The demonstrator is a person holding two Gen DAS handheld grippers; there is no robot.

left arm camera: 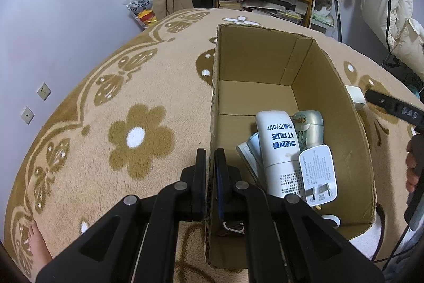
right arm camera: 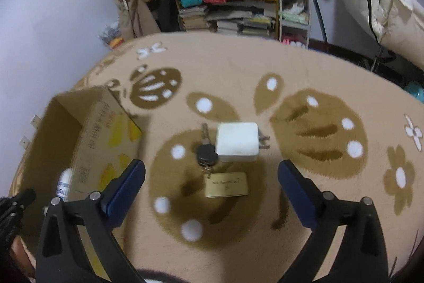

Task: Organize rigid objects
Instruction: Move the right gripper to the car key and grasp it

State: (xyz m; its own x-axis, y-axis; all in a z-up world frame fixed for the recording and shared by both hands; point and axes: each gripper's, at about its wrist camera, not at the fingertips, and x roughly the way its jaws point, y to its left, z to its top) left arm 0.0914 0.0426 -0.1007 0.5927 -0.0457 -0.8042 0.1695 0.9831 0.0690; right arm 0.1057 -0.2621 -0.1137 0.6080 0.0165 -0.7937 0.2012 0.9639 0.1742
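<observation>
On the flower-patterned rug (left arm camera: 100, 108) stands an open cardboard box (left arm camera: 312, 65), and everything else sits in relation to it. The left hand-held gripper (left arm camera: 210, 171) is clamped shut on the box's near side wall, one finger outside and one inside, the cardboard edge pinched between the pads. Inside the box, toward its near end, lie a white tube (left arm camera: 281, 150) printed with blue characters, a pale green bottle (left arm camera: 310, 126) partly buried beneath it, a white plug adapter (left arm camera: 319, 174) with its two prongs facing the camera, and some folded white paper (left arm camera: 249, 153) mostly covered by the tube; a dark item (left arm camera: 233, 226) in the nearest corner is hidden behind the gripper's finger and cannot be identified, nor can the white ring-shaped object (left arm camera: 332, 220) cut off by the box's near wall. Outside the box, beyond its right wall, the right hand-held gripper (right arm camera: 212, 177) has its jaws spread wide with nothing between them, poised above a cluster on the rug: a white square charger (right arm camera: 237, 142) with rounded corners and two prongs pointing away from the box, a key (right arm camera: 205, 134) with a round black head (right arm camera: 206, 154) touching the charger's box-facing side, and a brass-coloured tag (right arm camera: 226, 184) just nearer the camera, its engraved text too blurred to read. In the right wrist view the box is soft with blur, its printed side showing yellow shapes and illegible lettering. A bare foot (left arm camera: 38, 243) rests on the rug, well apart from the box on its left side.
</observation>
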